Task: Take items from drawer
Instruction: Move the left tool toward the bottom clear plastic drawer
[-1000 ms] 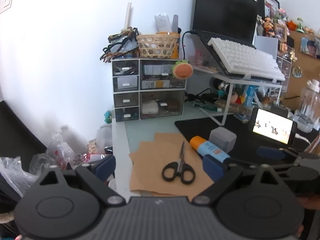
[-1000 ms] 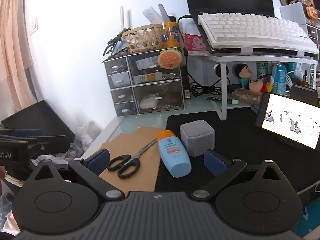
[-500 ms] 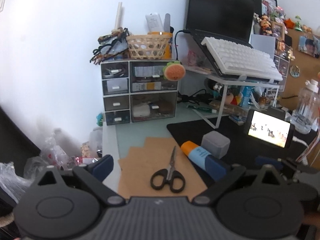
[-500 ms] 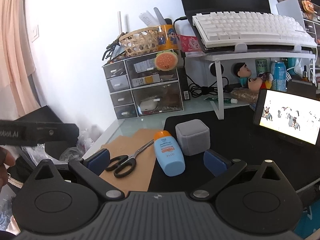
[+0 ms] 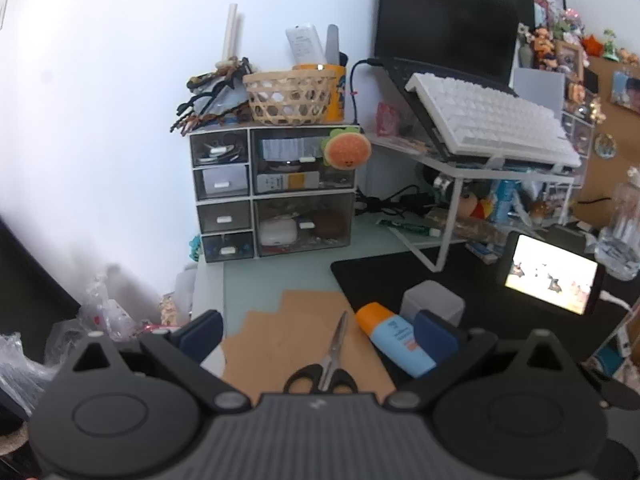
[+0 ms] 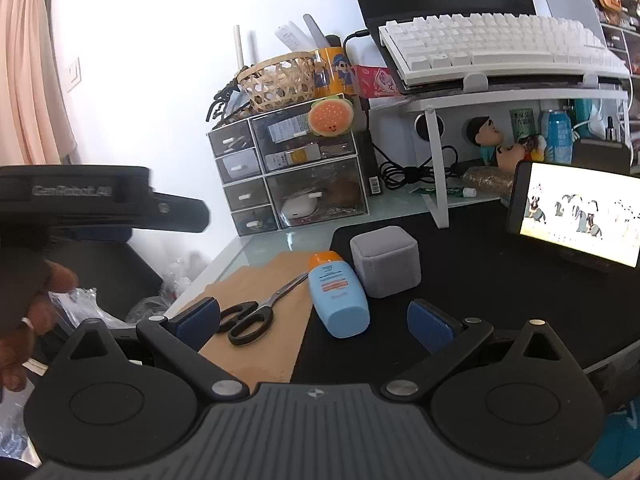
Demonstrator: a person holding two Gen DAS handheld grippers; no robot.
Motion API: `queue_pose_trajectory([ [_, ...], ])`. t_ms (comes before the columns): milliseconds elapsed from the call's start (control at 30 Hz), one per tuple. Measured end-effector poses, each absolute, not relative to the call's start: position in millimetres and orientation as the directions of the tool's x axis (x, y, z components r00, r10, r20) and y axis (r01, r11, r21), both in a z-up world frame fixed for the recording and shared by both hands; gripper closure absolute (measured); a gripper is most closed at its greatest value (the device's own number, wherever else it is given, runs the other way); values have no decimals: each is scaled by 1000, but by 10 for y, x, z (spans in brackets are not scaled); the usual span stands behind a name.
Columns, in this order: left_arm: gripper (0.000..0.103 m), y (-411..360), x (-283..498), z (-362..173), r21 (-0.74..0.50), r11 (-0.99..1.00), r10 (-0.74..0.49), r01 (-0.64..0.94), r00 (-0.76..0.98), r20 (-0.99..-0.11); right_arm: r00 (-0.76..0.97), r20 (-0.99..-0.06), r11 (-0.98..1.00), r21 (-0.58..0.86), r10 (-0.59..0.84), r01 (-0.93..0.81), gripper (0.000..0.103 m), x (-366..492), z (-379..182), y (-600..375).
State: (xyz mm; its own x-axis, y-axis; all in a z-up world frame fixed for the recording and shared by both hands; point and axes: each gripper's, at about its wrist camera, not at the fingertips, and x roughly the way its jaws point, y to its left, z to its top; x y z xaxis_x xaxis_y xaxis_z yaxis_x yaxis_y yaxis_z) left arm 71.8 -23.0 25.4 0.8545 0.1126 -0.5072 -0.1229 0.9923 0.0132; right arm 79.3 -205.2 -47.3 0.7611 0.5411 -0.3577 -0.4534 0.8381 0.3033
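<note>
A small clear drawer unit [image 5: 272,192] [image 6: 288,176] stands at the back of the desk with all its drawers pushed in. On the desk in front lie black-handled scissors [image 5: 328,364] [image 6: 260,312], a blue sunscreen bottle with an orange cap [image 5: 396,340] [image 6: 338,292] and a grey box [image 5: 432,304] [image 6: 386,262]. My left gripper [image 5: 318,334] is open above the scissors and holds nothing. It also shows at the left of the right wrist view, held by a hand [image 6: 36,300]. My right gripper [image 6: 314,320] is open over the bottle, also holding nothing.
Brown paper [image 5: 296,340] lies under the scissors, beside a black mat [image 6: 480,280]. A lit phone [image 6: 580,216] stands on the right. A white keyboard [image 6: 500,44] rests on a stand. A wicker basket [image 5: 288,96] tops the drawer unit. Bags lie off the desk's left edge [image 5: 208,280].
The left gripper has moved forward over the desk, so the scissors now lie close under it, and its jaws have widened slightly. It reaches further into the right wrist view. The right gripper barely moved.
</note>
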Motion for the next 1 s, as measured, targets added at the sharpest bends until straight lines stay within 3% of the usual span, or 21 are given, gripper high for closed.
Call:
queue_pose_trajectory([
  [300,0,-145,929,217,-57,986,95,-159,801,-591,754,-360,833,317,549,-454,1,807,-538,-2092],
  [1000,0,-203,1281,329,-33,989,90,-144,770,-632,753,-356,828,333,554,-452,1,863,-569,-2140],
])
